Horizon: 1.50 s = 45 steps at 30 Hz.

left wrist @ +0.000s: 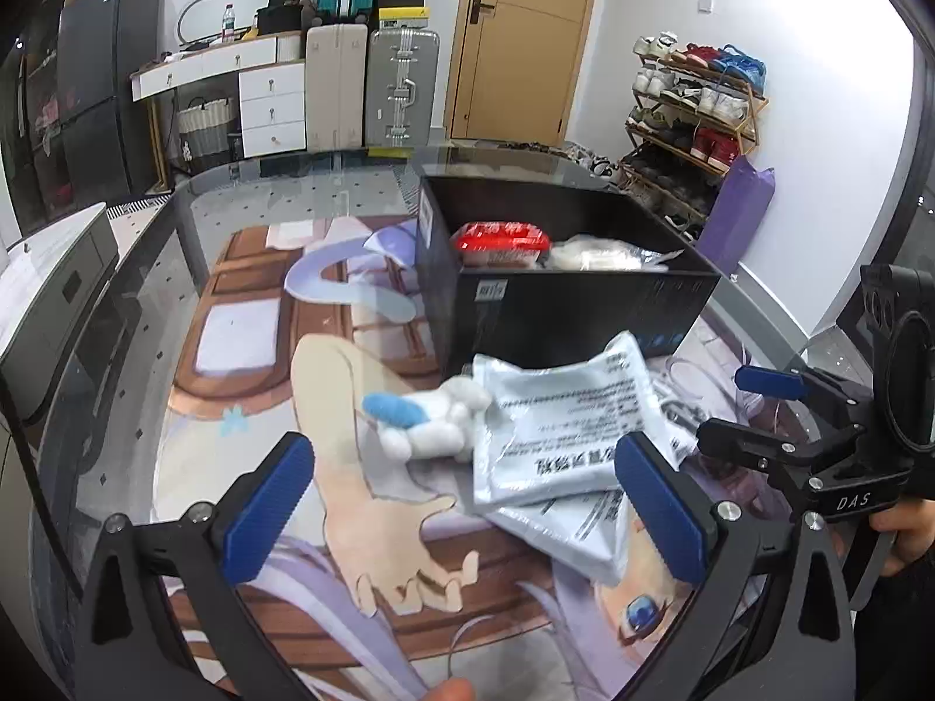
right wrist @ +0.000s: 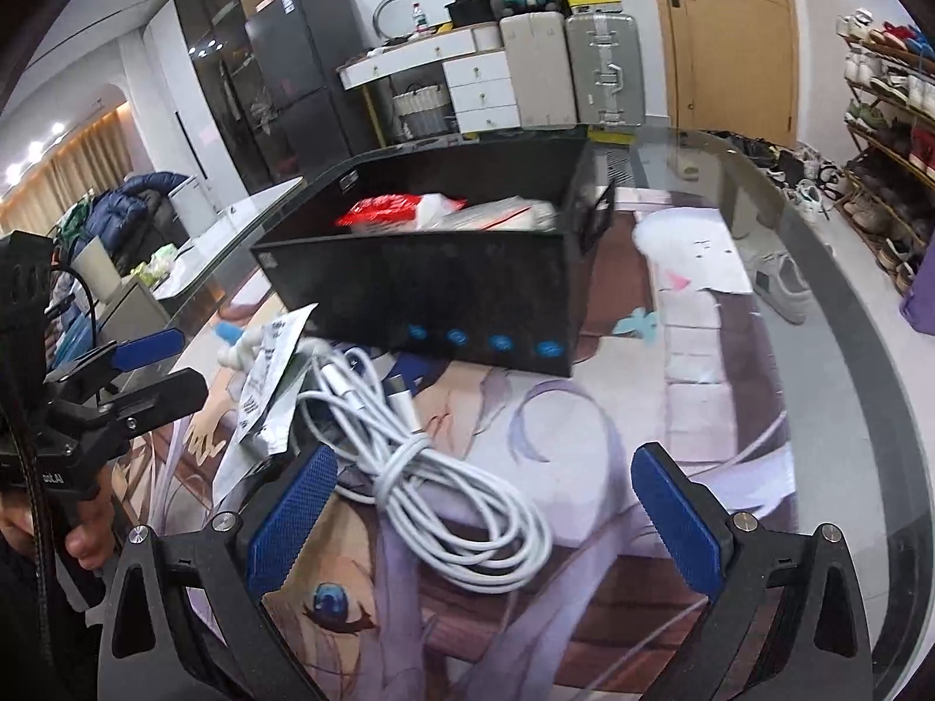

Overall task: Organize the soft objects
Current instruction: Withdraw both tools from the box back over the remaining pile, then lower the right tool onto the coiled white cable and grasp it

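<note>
A black box [left wrist: 584, 304] [right wrist: 432, 286] stands on the printed mat and holds a red packet [left wrist: 502, 239] [right wrist: 385, 210] and pale soft packs [left wrist: 596, 257]. In front of it lie a small white plush with a blue part [left wrist: 426, 426] [right wrist: 234, 344], white plastic pouches [left wrist: 567, 438] [right wrist: 269, 391] and a coiled white cable [right wrist: 444, 479]. My left gripper [left wrist: 467, 511] is open and empty, just short of the plush and pouches. My right gripper [right wrist: 485, 520] is open and empty over the cable coil; it also shows in the left wrist view [left wrist: 765, 403].
The glass table's curved edge [right wrist: 865, 350] runs on the right. A desk with drawers [left wrist: 257, 93], suitcases [left wrist: 403, 93], a door [left wrist: 520, 41] and a shoe rack [left wrist: 695, 111] stand behind. A grey cabinet [left wrist: 58, 292] stands to the left.
</note>
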Each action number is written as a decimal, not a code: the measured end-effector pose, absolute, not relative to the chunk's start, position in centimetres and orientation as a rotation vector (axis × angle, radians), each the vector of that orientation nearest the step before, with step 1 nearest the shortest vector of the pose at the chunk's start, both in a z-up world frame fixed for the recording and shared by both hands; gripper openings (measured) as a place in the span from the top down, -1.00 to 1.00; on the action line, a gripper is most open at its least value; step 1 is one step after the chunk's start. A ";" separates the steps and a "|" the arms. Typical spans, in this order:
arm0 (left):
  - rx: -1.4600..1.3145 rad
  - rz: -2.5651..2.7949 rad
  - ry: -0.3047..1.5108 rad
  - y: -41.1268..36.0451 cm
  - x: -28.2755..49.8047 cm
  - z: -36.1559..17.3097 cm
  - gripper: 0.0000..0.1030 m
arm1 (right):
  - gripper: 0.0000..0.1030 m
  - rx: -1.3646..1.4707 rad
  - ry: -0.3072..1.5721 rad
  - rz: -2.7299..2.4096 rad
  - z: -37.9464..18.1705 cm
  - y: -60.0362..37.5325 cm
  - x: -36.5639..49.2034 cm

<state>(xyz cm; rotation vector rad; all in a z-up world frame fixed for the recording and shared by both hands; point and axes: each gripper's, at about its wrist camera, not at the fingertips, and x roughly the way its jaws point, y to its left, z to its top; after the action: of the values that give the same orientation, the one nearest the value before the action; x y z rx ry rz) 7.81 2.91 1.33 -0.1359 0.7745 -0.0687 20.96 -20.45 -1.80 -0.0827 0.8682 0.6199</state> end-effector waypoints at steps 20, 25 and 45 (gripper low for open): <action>-0.182 -0.052 0.800 5.1 8.0 -0.1 -1.00 | -0.99 -0.090 0.912 0.479 -2.7 -22.5 22.8; -0.180 -0.057 0.805 5.1 8.4 -0.2 -1.00 | -0.99 -0.078 0.907 0.521 -2.7 -21.6 22.7; -0.242 -0.029 0.867 6.9 9.9 -1.5 -1.00 | -0.99 -0.084 0.901 0.446 -3.0 -23.2 23.5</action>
<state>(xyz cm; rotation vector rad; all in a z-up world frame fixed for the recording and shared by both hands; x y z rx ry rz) 9.91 6.88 -1.49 -0.2424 0.8667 -0.0285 23.48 -23.19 -3.03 -0.0842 0.9011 0.4463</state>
